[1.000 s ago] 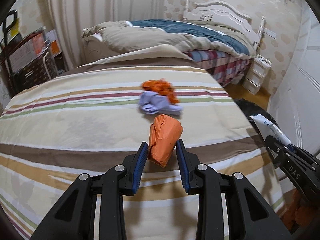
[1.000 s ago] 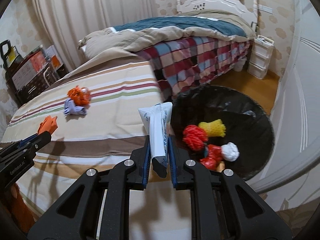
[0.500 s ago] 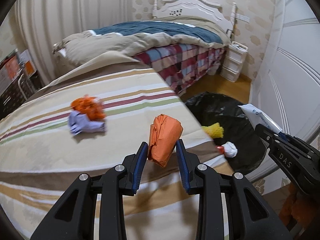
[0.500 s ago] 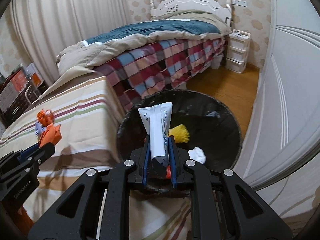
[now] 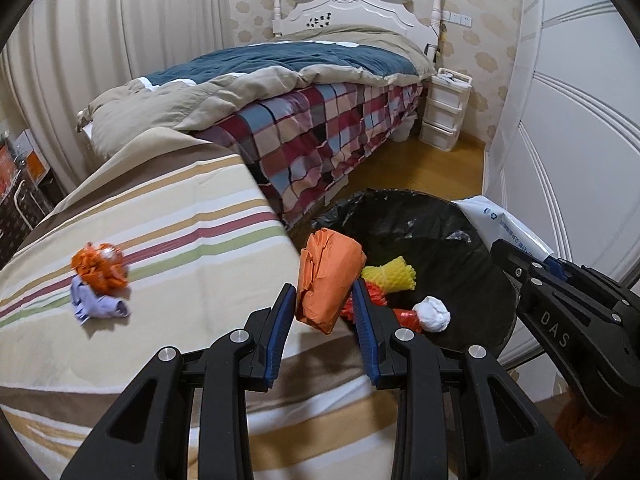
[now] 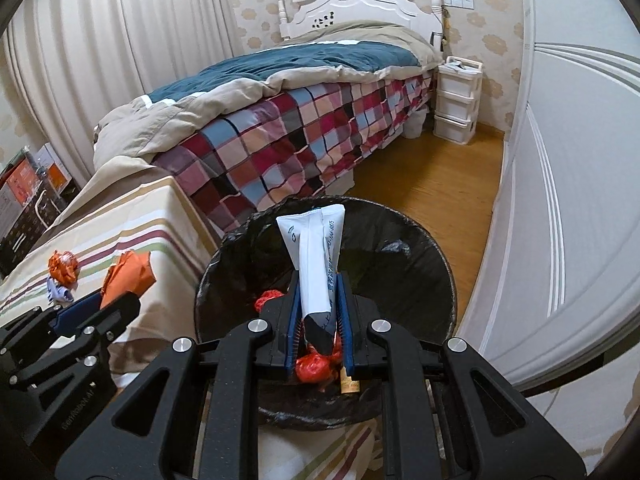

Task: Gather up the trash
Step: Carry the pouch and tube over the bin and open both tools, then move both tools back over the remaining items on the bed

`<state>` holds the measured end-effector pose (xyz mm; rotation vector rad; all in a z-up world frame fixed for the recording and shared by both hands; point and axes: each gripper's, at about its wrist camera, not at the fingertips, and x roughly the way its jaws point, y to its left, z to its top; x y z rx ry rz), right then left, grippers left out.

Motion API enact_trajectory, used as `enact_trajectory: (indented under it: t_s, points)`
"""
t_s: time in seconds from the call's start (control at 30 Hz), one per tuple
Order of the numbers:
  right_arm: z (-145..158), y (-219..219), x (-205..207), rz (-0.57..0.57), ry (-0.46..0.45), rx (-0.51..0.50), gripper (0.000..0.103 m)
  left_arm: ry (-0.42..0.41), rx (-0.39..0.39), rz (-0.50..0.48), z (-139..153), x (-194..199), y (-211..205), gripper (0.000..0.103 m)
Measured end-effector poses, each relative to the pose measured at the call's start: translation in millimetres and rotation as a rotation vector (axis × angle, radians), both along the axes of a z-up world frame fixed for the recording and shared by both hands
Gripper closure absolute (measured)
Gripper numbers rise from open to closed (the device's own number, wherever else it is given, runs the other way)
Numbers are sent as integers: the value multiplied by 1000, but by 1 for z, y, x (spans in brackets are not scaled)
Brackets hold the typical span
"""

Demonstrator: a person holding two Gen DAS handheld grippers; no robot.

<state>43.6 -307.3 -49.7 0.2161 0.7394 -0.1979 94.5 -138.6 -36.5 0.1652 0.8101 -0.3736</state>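
Note:
My left gripper (image 5: 323,298) is shut on a crumpled orange paper wad (image 5: 328,278), held at the right edge of the striped bed cover (image 5: 180,240), beside the black-lined trash bin (image 5: 432,220). My right gripper (image 6: 318,300) is shut on a white plastic wrapper (image 6: 316,256), held over the bin (image 6: 420,272). The bin holds a yellow foam net (image 5: 390,272), a white ball (image 5: 432,314) and red scraps (image 6: 316,366). An orange crumpled wad (image 5: 100,266) and a lilac wad (image 5: 98,306) lie on the striped cover. The left gripper with its orange wad (image 6: 128,272) shows in the right wrist view.
A bed with a plaid sheet (image 6: 280,144) and blue-beige quilt (image 5: 288,64) stands behind the bin. White drawers (image 6: 456,100) sit by the headboard. A white wardrobe door (image 6: 560,200) runs along the right. Wood floor (image 6: 432,184) lies between bed and wardrobe.
Both grippers have swung right, away from the striped cover toward the bin. The right gripper with its wrapper now hangs over the bin; the left one has reached the cover's edge.

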Motion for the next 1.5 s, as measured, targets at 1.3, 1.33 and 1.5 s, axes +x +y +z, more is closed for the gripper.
enact_trajectory:
  t_s: [1.3,1.33,1.5]
  points:
    - [-12,2,-1,-55,16,3,36,-48,64,99,-4,5,18,24]
    - [-11,8,-1,-41,14,4,36,-45,66,110,-5,4,24,24]
    - [-7,35,2,17,13,6,36,-40,74,172,-5,6,57,24]
